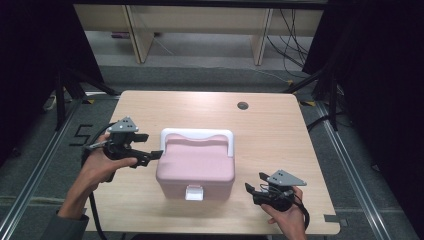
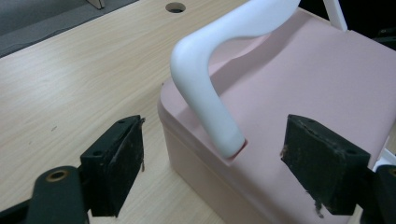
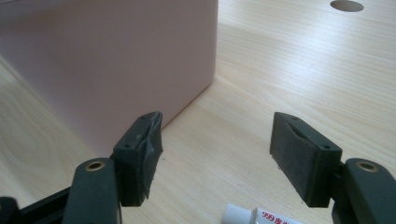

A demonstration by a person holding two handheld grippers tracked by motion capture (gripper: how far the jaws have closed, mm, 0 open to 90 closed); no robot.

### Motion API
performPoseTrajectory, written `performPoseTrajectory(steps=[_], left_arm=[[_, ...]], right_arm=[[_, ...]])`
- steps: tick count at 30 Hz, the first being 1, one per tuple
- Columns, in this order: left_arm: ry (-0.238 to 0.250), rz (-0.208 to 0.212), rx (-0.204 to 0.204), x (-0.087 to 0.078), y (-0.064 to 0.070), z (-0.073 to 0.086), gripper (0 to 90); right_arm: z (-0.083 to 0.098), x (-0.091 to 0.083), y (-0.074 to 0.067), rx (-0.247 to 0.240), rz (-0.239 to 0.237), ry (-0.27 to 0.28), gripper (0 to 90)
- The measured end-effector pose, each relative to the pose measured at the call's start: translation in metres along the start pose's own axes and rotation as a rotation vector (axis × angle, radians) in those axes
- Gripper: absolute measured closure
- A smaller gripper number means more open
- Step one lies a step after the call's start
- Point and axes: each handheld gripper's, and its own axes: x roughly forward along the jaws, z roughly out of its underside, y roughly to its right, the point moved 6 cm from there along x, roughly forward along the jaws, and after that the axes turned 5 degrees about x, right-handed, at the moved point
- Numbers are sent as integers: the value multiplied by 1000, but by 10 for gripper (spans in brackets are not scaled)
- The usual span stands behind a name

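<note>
Just ahead of the left gripper (image 2: 212,172), whose jaws stand spread around the white handle's (image 2: 205,88) near foot, sits the pink box (image 1: 196,167), while the right gripper (image 3: 217,158), also spread and empty, waits beside its corner.

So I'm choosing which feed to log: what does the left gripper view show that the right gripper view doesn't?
Left gripper view alone: the box's white handle and pink lid, between the left gripper's open fingers.
Right gripper view alone: a small white tube with red print at the bottom edge, between the right gripper's open fingers.
Both: the pink box, the wooden table and its round hole.
</note>
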Motion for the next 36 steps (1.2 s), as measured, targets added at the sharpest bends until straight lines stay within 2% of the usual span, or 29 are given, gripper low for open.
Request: performPoseTrajectory(steps=[1,2,4,6,11,14,15,16,20,21,22,23,25,26,30,32,33,34,35,36], left_arm=[[0,6,1,1,0,-3,200],[-8,6,12,2,0,-5,200],[-18,6,24,5,-1,-9,200],[-30,6,36,7,-2,-13,205],[-56,21,63,11,-6,-24,211],[-86,38,97,15,-6,-28,213],[-92,34,108,16,-6,-29,211],[-97,40,116,17,-6,-31,210],[-96,39,125,22,-5,-37,201],[-103,43,128,23,-5,-38,200],[-106,44,130,25,-5,-39,200],[-110,42,131,27,-5,-41,198],[-119,64,143,31,-3,-44,195],[-128,65,164,33,-4,-46,195],[-163,76,180,40,-4,-50,203],[-166,95,193,40,-4,-52,209],[-177,98,203,40,-5,-53,222],[-187,91,205,40,-5,-53,231],[-201,95,221,41,-4,-53,241],[-218,94,240,40,-5,-53,259]], right_arm=[[1,0,-3,29,-4,-7,352],[1,1,-1,11,-3,1,352],[1,1,-2,19,-3,-2,352],[0,0,2,-9,4,3,352],[1,0,2,-10,4,2,351],[2,1,-3,30,-11,-13,351],[1,2,0,-18,-5,-1,351],[1,2,-1,-3,-2,-4,351],[2,2,0,-4,1,-10,351],[2,2,-1,11,-4,-20,350],[2,2,0,-3,3,-11,350],[2,3,-1,-2,-10,1,350],[2,2,-2,-4,-1,-11,350],[2,3,-1,-17,-9,-11,351],[2,3,0,-22,-2,-17,350],[3,3,0,-22,-7,-24,349],[3,3,0,-4,-6,-24,349],[2,3,2,-23,6,-15,349],[3,2,0,8,-7,-27,349],[3,2,1,-1,-5,-23,349]])
